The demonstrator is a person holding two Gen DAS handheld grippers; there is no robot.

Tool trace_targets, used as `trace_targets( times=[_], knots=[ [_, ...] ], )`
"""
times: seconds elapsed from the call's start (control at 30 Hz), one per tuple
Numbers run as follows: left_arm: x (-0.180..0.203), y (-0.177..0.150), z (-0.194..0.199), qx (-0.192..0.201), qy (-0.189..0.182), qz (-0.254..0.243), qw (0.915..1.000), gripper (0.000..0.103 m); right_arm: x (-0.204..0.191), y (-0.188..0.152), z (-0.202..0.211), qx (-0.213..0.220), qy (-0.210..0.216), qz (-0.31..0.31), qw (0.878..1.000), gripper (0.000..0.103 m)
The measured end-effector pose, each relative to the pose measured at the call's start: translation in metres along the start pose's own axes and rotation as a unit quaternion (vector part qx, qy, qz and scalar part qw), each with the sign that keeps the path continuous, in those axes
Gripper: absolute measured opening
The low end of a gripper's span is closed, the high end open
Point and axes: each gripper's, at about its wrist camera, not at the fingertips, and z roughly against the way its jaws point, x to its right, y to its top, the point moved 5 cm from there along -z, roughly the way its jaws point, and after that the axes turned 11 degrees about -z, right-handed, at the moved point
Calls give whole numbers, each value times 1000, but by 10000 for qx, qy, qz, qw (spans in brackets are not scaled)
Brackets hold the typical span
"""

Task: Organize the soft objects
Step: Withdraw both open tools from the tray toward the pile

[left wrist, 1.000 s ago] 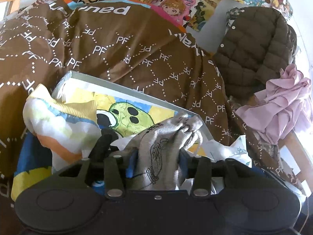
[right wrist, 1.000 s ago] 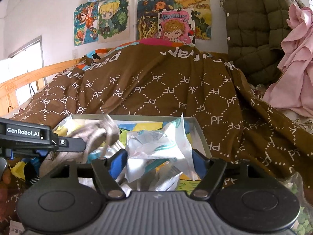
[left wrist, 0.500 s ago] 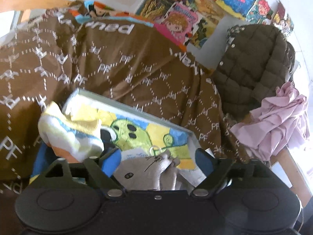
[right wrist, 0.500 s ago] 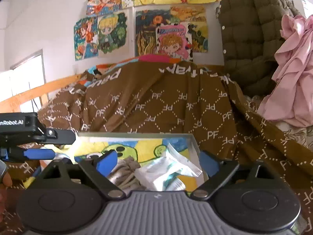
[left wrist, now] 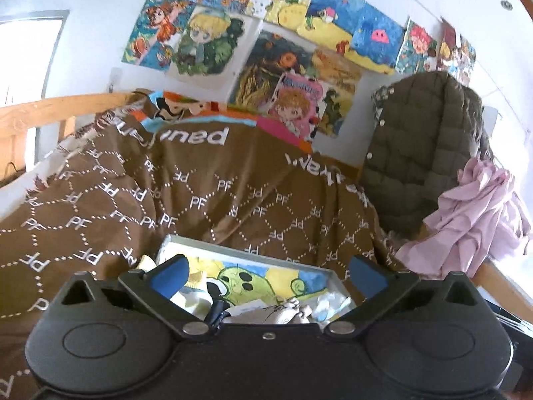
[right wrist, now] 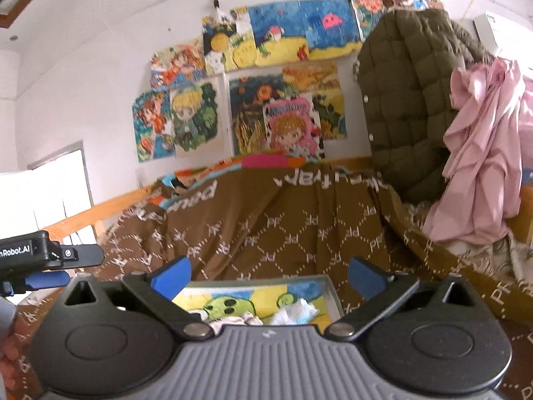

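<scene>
The left gripper (left wrist: 268, 275) is black plastic; the right gripper (right wrist: 268, 275) has a ribbed grey body. Both carry blue fingers (left wrist: 170, 275) and silver pivot screws (right wrist: 196, 329).

Open air above the box (left wrist: 336, 278) — brown blanket (left wrist: 233, 196) humped behind, jacket (left wrist: 423, 146) crowding the right.

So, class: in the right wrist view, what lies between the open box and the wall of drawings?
In the right wrist view, the brown blanket humps up between the box and the drawings, with a strip of colourful bedding behind its top.
</scene>
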Motion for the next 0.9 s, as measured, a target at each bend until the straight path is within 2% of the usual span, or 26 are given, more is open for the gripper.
trace_targets(
  times=[0.17, 0.53, 0.73, 0.9],
  knots=[
    [5, -1, 37, 165, 33, -16, 9999, 102, -14, 3, 28, 172, 94, 118, 9997, 103],
    [17, -28, 94, 84, 36, -124, 9999, 102, -30, -15, 82, 132, 228, 257, 9993, 103],
    [17, -49, 111, -205, 116, -175, 9996, 102, -24, -35, 103, -151, 63, 325, 9993, 103],
    [8, -67, 120, -617, 136, -100, 9980, 102, -21, -56, 113, -489, -135, 501, 9975, 103]
  ],
)
